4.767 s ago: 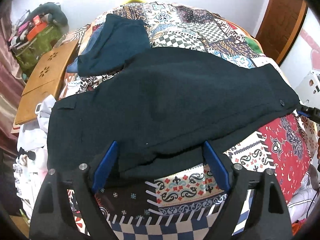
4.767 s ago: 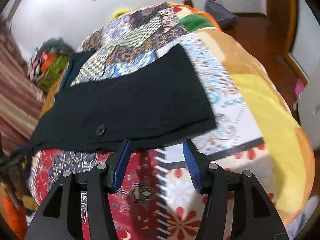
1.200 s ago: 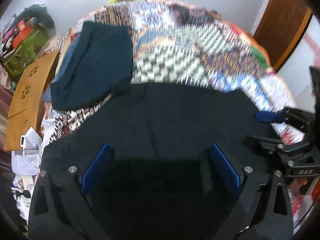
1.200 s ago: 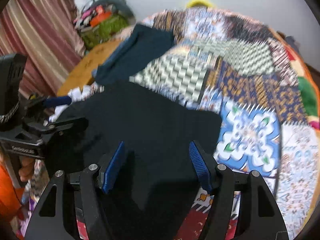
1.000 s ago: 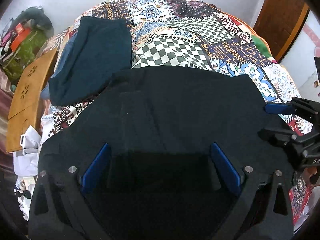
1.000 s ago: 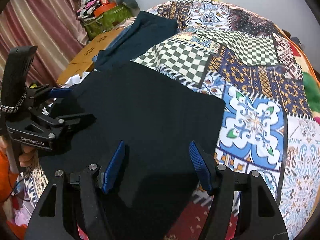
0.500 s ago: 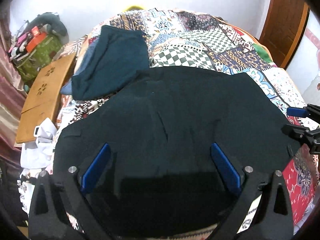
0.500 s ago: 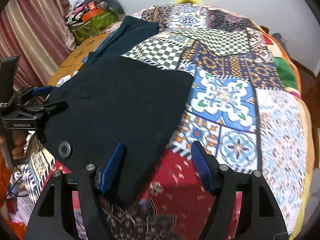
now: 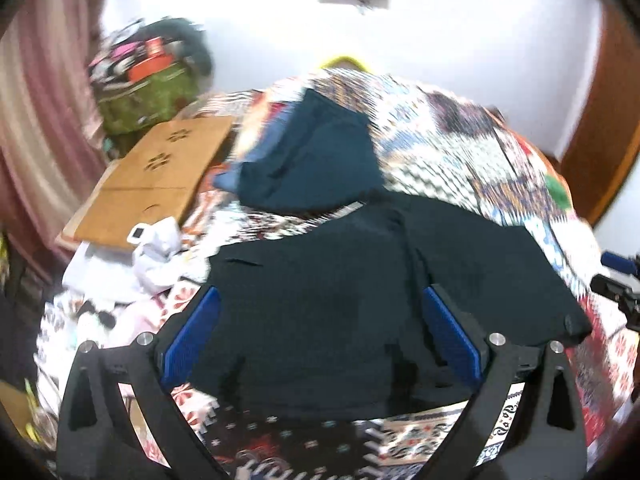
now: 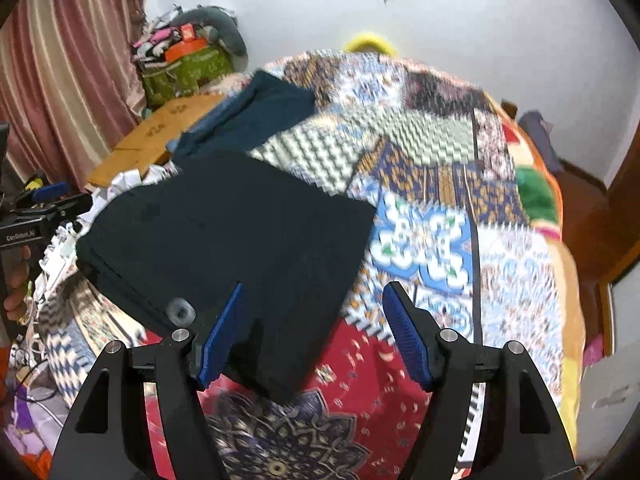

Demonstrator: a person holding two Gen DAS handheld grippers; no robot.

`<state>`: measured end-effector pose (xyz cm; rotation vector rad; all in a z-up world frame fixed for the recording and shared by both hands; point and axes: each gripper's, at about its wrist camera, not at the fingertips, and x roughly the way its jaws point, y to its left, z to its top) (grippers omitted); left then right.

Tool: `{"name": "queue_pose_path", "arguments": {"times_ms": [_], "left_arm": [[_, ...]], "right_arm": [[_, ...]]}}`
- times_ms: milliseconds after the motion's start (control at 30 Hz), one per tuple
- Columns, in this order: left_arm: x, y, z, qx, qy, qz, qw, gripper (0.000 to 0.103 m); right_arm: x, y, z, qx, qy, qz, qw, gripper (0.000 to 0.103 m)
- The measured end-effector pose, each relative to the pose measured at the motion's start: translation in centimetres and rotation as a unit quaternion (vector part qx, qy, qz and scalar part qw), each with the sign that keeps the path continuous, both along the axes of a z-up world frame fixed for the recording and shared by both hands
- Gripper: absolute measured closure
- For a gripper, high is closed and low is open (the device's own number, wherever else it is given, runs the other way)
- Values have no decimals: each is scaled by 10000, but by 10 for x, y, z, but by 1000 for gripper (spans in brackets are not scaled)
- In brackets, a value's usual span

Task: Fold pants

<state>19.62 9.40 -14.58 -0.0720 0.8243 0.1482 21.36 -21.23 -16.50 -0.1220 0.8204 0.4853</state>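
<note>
The black pants (image 9: pixel 360 276) lie folded into a rough rectangle on the patchwork quilt (image 9: pixel 460 140). They also show in the right wrist view (image 10: pixel 240 232), with a waist button (image 10: pixel 181 309) at the near edge. My left gripper (image 9: pixel 318 322) is open and empty, held above the pants' near part. My right gripper (image 10: pixel 314 318) is open and empty, above the pants' near right corner. The right gripper's tip (image 9: pixel 616 276) shows at the right edge of the left wrist view. The left gripper (image 10: pixel 44 216) shows at the left edge of the right wrist view.
A folded dark teal garment (image 9: pixel 316 160) lies on the quilt beyond the pants. A wooden lap table (image 9: pixel 156 176) and white cloth (image 9: pixel 156 256) sit at the bed's left. A green bag (image 10: pixel 188 68) and curtain (image 10: pixel 64 60) stand at the far left. A wooden door (image 9: pixel 600 120) is at the right.
Both grippers have pulled back and up from the pants, open and empty. The pants, spread wide earlier, now lie folded shorter. Both views are tilted up and blurred by motion.
</note>
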Motion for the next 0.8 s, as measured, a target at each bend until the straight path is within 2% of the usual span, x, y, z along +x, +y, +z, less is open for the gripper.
{"name": "queue_pose_path", "arguments": {"times_ms": [100,200,300,500,633,700,767,800], "left_arm": [[-10,26,0,-202,-4,323,9993,2],[-17,54,-11,-569,182,625,9963,2],[-24,82,-31,-1081,468,994,9881,2],[-35,119,-79,-2274,1005,1422,9581,4],[-38,125,-106,-2970,1279,1364,9364,4],[-37,126,-118,-3413,1375,1252,9214,7],[-36,128,-128,-3808,1364,1241,9061,7],[-35,129,-128,-3911,1322,1225,9025,7]], "right_arm": [[2,14,13,94,-202,109,9997,32],[6,32,19,174,-300,225,9991,31],[14,54,14,195,-246,379,9988,31],[30,93,-19,-95,175,620,9979,31],[30,107,-40,-439,362,816,9950,31],[25,109,-45,-573,304,895,9939,31],[24,109,-44,-596,295,946,9933,31],[25,108,-45,-577,371,963,9930,31]]}}
